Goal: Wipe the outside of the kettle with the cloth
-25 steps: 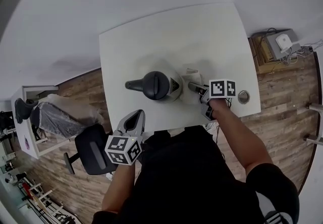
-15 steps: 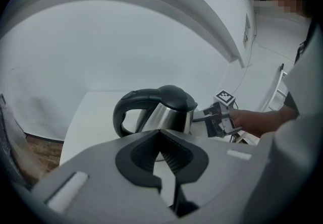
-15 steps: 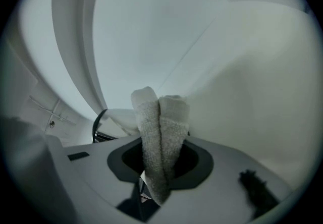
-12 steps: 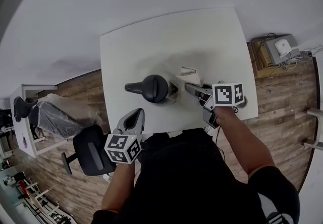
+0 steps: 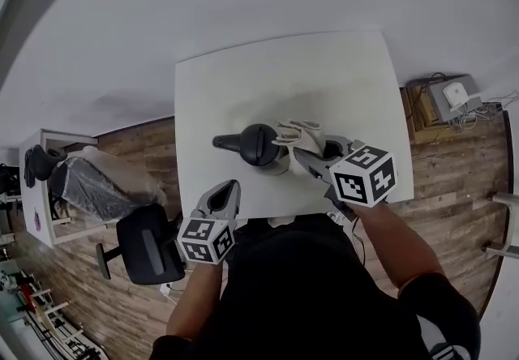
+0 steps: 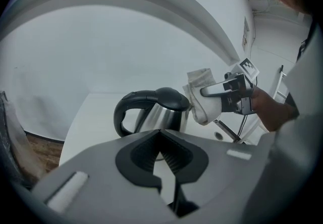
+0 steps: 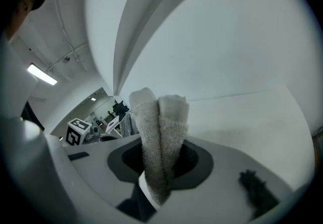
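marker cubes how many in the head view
2. One black-and-white marker cube on the left gripper, lower left; the other on the right gripper holding the white terry cloth.

The person wears a black short-sleeved top; its right sleeve carries a white print at the near edge. The left hand-held gripper and the right hand-held gripper are both grey moulded plastic, with a dark recess round the jaws. Each bears a white cube printed with black square markers: the left cube and the right cube.
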